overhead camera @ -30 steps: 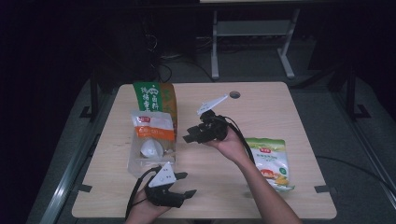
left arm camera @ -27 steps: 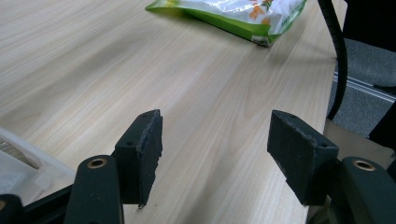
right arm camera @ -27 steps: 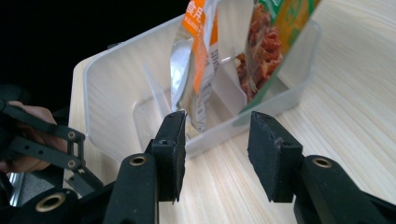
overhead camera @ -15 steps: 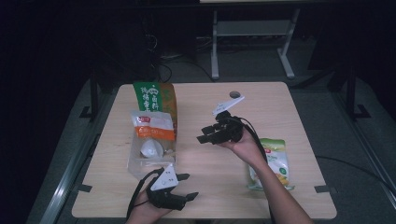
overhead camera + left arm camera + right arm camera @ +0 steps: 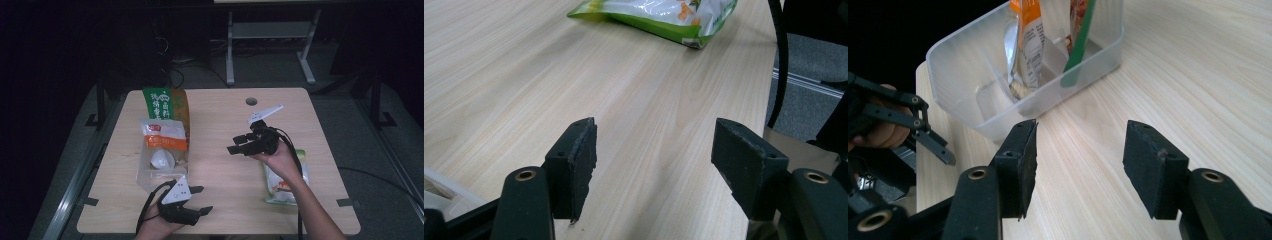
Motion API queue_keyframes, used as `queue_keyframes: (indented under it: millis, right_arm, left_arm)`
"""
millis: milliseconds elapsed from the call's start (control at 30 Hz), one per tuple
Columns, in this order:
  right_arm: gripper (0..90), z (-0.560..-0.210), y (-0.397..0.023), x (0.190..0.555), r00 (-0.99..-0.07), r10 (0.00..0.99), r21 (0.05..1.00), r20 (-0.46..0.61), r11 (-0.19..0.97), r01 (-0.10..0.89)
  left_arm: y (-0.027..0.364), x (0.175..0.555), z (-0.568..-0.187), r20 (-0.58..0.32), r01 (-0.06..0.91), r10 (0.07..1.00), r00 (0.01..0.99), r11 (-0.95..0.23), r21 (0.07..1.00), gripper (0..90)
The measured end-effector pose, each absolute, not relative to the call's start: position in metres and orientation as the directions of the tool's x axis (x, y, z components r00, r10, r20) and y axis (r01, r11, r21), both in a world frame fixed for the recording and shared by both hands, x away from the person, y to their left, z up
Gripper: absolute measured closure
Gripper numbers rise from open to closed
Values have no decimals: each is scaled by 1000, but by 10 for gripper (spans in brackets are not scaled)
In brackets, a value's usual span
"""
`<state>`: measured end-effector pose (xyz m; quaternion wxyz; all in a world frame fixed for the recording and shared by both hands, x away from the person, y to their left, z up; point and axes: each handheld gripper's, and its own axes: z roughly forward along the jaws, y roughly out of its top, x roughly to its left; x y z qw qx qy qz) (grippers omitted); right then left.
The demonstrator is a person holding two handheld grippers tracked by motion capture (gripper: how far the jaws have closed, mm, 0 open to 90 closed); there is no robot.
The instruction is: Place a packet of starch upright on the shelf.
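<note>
A clear plastic bin [image 5: 145, 176] stands at the table's left. It holds a green snack bag [image 5: 165, 106] and an orange-and-white bag [image 5: 164, 136], both upright. My right gripper [image 5: 234, 143] hovers right of the table's middle and points left at the bin [image 5: 973, 65]. Its jaws [image 5: 1078, 165] have just been opening and have only bare wood between them. My left gripper [image 5: 206, 199] rests near the front edge, open and empty [image 5: 654, 150]. A green-and-white snack bag [image 5: 285, 182] lies flat at the right, partly under the right forearm, and shows ahead of the left jaws [image 5: 664, 15].
A round cable hole [image 5: 251, 101] sits near the table's [image 5: 215, 170] far edge. A white metal frame [image 5: 270, 35] stands on the floor behind the table. A black cable [image 5: 778, 60] trails off the table's right side.
My right gripper has moved right, away from the bin toward the table's middle right, and its jaws stand wider. The right forearm now covers part of the flat bag. My left gripper has stayed put.
</note>
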<state>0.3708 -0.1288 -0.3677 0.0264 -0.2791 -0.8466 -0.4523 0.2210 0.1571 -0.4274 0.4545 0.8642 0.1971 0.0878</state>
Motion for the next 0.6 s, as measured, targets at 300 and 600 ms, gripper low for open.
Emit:
queue_keyframes:
  millis: [300, 600]
  right_arm:
    - [396, -376, -152, 364, -828, 486, 724, 279, 460, 514]
    - [372, -383, -177, 356, -804, 528, 711, 274, 452, 538]
  left_arm:
    - [155, 222, -427, -32, 262, 417, 908, -505, 822, 339]
    - [153, 222, -428, -36, 263, 413, 910, -506, 822, 338]
